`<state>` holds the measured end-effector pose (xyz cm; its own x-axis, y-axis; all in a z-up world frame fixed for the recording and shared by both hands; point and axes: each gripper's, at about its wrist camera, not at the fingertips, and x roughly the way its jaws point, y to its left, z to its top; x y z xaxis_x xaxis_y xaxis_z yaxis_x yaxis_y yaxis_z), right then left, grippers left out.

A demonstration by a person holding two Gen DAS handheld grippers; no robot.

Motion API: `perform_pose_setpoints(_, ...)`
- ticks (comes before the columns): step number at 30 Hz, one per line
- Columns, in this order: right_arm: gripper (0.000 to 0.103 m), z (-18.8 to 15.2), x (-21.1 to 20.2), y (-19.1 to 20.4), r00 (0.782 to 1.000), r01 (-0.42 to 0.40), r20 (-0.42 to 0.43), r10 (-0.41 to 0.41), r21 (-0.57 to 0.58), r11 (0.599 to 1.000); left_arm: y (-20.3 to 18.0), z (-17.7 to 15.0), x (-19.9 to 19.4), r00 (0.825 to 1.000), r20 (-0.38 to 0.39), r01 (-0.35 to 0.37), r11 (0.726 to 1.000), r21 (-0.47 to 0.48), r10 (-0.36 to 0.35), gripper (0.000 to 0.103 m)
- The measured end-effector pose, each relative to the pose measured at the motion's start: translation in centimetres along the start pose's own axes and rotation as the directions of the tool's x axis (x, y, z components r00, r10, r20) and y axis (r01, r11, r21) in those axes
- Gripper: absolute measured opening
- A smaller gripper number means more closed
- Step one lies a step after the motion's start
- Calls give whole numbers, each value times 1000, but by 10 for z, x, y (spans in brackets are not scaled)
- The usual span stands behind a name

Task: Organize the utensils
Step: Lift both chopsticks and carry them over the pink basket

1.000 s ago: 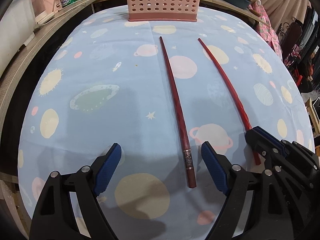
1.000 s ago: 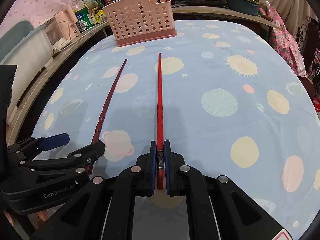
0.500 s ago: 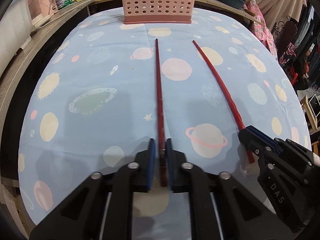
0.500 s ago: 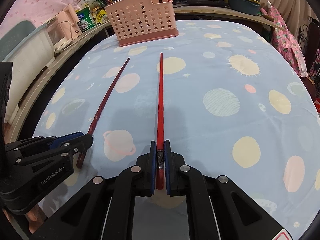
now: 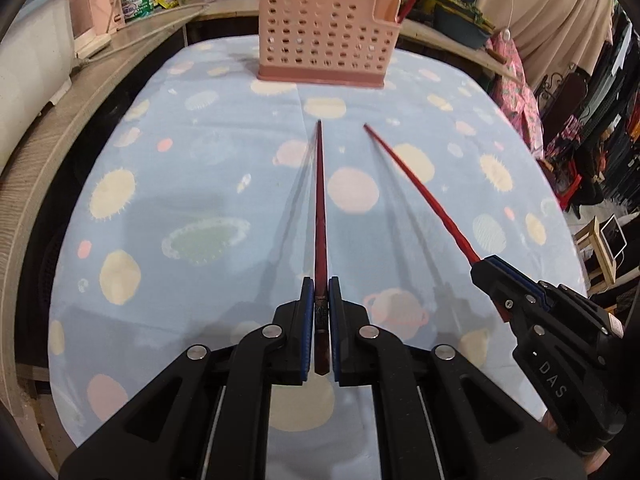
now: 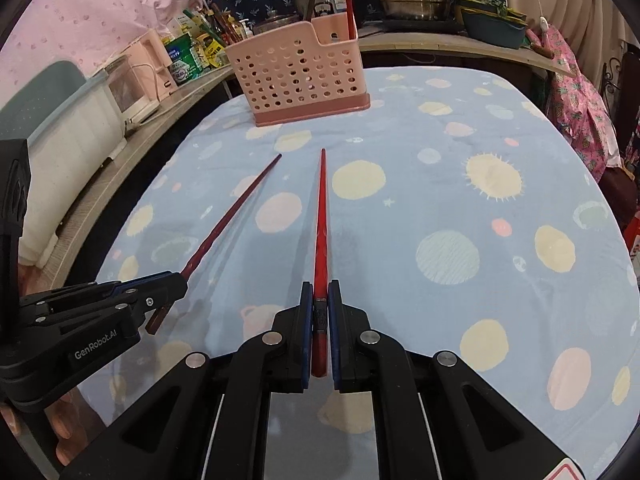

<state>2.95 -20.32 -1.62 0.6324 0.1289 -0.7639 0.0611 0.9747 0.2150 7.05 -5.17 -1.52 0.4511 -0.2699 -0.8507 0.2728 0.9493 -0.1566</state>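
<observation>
- The left gripper [image 5: 319,332] has just clamped shut on the dark red chopstick [image 5: 320,216] by its thick banded end; a second ago its jaws stood wide around that stick.
- The right gripper [image 6: 319,332] keeps its pinch on the bright red chopstick [image 6: 321,216].
- Both sticks now ride above the cloth, shadows beneath them, so the carry to the holder can likely begin.
- Slim, tapered, glossy sticks point at the pink perforated plastic basket [image 5: 320,40], which stands ahead on the soft planet-print tablecloth [image 5: 160,184].
</observation>
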Motion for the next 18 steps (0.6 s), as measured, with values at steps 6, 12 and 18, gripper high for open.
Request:
perform_pose_setpoints(6, 7, 39, -24, 0, 996, -24, 90, 23, 8, 1000, 9, 34, -31, 995, 93, 20, 999, -32, -17, 7)
perform_pose_setpoints(12, 7, 90, -47, 2, 979, -48, 197, 47, 1, 999, 15, 85, -60, 979, 205, 14, 999, -37, -6, 7)
perform_pose_setpoints(18, 7, 140, -57, 3, 959, -82, 273, 76, 11, 997, 22, 138, -81, 955, 298, 0, 999, -53, 16, 7)
